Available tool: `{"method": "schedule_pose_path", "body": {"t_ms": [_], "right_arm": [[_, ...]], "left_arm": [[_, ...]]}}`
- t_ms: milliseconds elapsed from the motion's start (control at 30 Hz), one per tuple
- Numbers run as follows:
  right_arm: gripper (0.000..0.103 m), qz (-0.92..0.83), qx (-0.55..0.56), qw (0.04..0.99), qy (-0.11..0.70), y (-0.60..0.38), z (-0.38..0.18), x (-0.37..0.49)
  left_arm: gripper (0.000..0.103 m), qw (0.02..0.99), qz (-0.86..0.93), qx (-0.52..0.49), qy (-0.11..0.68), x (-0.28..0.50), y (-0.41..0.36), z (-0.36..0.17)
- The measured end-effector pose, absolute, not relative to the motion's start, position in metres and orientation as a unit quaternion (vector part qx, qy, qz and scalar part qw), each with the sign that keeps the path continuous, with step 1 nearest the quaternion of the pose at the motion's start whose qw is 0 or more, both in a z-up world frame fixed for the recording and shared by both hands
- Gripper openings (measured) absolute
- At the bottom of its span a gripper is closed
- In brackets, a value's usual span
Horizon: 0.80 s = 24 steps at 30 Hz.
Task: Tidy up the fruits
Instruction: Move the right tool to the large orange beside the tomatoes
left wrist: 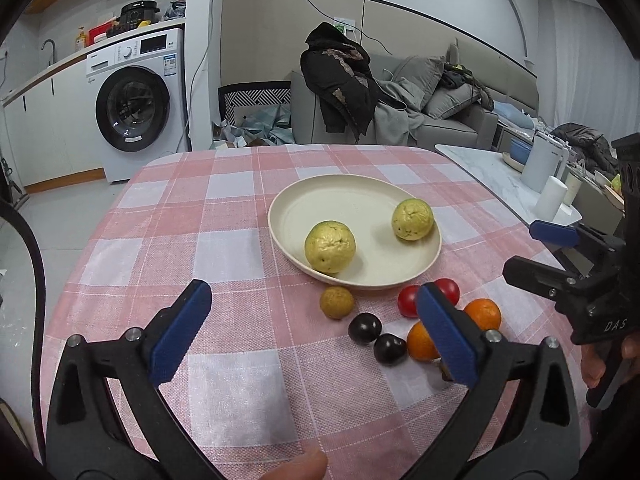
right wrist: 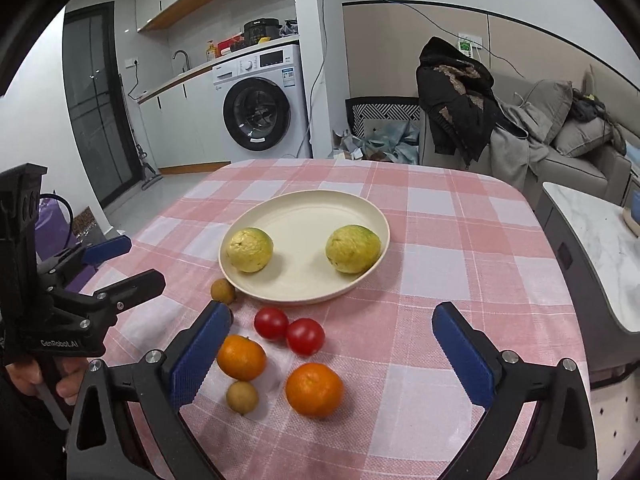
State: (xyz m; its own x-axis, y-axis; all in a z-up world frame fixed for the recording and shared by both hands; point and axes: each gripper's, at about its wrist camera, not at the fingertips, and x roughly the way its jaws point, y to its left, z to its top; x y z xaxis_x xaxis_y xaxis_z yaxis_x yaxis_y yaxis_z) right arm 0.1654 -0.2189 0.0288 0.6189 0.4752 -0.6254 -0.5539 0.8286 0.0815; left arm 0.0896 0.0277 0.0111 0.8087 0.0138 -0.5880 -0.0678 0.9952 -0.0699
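Left gripper (left wrist: 312, 332) partly hides an orange (left wrist: 420, 342).

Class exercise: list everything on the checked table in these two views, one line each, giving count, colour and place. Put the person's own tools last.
plate: one, cream, table centre.
guavas: two, yellow-green, on the plate.
tomatoes: two, red, touching, in front of the plate.
oranges: two, orange, nearer than the tomatoes.
small brown fruits: two, tan, one by the plate rim, one between the oranges.
dark plums: two, dark purple, left-wrist view only.
left gripper: open, empty.
right gripper: open, empty.
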Motion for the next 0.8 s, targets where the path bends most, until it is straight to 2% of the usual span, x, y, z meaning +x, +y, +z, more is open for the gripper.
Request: {"method": "schedule_pose_path", "body": {"t_ms": [300,800], "right_arm": [[0.103,0.275,-0.058,0.892,0.355,-0.223,0.014,0.172],[0.103,0.292,-0.114,0.869,0.384,-0.217,-0.007,0.17]], "left_arm": [[0.102,0.949,0.022,-0.019,0.315,0.093,0.009,0.004],[0.102,0.944,0.013,-0.006,0.33,0.1,0.0,-0.01]]}}
